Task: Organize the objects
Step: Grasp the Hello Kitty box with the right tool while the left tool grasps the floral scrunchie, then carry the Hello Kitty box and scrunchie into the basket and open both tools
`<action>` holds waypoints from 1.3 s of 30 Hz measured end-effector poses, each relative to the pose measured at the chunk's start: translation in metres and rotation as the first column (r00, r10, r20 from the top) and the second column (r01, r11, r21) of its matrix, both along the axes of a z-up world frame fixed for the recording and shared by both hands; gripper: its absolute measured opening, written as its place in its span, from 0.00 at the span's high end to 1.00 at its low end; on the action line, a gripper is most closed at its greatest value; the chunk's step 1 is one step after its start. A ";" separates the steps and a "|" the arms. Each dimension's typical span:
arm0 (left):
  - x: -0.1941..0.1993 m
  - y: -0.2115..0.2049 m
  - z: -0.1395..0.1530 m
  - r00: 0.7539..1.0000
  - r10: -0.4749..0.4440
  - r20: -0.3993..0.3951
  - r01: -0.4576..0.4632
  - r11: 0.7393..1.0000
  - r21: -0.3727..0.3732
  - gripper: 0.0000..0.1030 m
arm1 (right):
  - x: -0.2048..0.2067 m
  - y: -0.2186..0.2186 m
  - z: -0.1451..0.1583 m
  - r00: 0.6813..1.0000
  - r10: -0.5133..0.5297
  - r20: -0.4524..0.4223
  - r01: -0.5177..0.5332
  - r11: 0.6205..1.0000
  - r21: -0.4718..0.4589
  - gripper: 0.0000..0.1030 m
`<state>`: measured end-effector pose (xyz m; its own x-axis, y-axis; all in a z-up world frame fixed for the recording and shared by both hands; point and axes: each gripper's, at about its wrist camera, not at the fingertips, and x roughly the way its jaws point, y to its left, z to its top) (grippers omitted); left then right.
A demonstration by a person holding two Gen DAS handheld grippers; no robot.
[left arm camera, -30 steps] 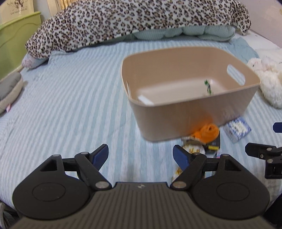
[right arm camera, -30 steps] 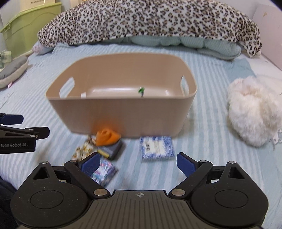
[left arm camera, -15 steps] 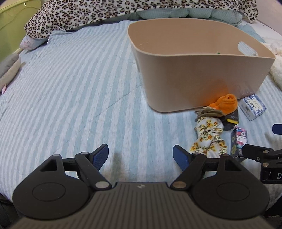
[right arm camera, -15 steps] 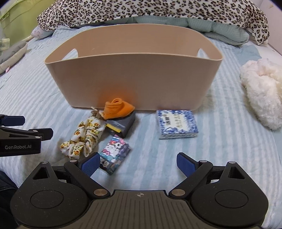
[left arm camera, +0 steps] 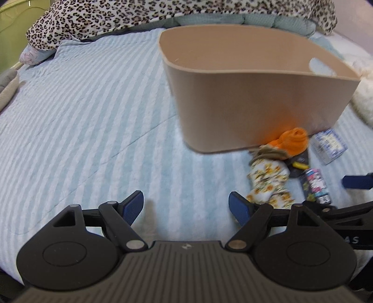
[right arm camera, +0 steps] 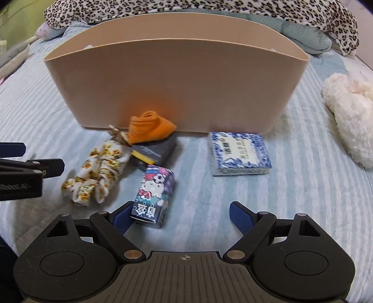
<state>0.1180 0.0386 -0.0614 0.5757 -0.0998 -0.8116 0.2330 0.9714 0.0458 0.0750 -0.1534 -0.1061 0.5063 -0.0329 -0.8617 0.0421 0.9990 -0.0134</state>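
Observation:
A beige plastic bin (right arm camera: 177,77) (left arm camera: 256,93) stands on the striped bed. In front of it lie an orange cloth (right arm camera: 149,127) (left arm camera: 292,139) on a dark box (right arm camera: 155,150), a floral scrunchie (right arm camera: 98,172) (left arm camera: 270,181), a cartoon-print box (right arm camera: 155,193) (left arm camera: 316,185) and a blue-and-white patterned box (right arm camera: 240,152) (left arm camera: 329,144). My right gripper (right arm camera: 184,215) is open and empty, low over the bed, its left finger beside the cartoon box. My left gripper (left arm camera: 186,206) is open and empty over bare bedding, left of the scrunchie.
A leopard-print blanket (left arm camera: 163,14) and teal pillows lie behind the bin. A white fluffy toy (right arm camera: 347,116) lies right of it. A green container (left arm camera: 11,35) and a grey cushion (right arm camera: 14,58) are at the far left.
Both grippers have dropped lower and closer to the items in front of the bin. The right gripper's left finger now sits next to the cartoon box. Both stay open.

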 end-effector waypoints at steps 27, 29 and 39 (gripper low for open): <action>0.012 -0.031 -0.023 0.986 -0.144 -0.082 0.137 0.987 -0.089 0.79 | 0.002 -0.005 0.002 0.992 0.111 0.058 -0.115 0.991 0.065 0.72; 0.011 -0.032 -0.022 0.984 -0.152 -0.089 0.143 0.984 -0.104 0.90 | 0.002 -0.006 0.003 0.992 0.108 0.059 -0.112 0.991 0.072 0.77; 0.006 -0.024 -0.006 0.993 -0.103 -0.065 0.095 0.989 -0.110 0.98 | -0.009 -0.015 0.013 0.992 0.110 0.069 -0.117 0.986 0.118 0.80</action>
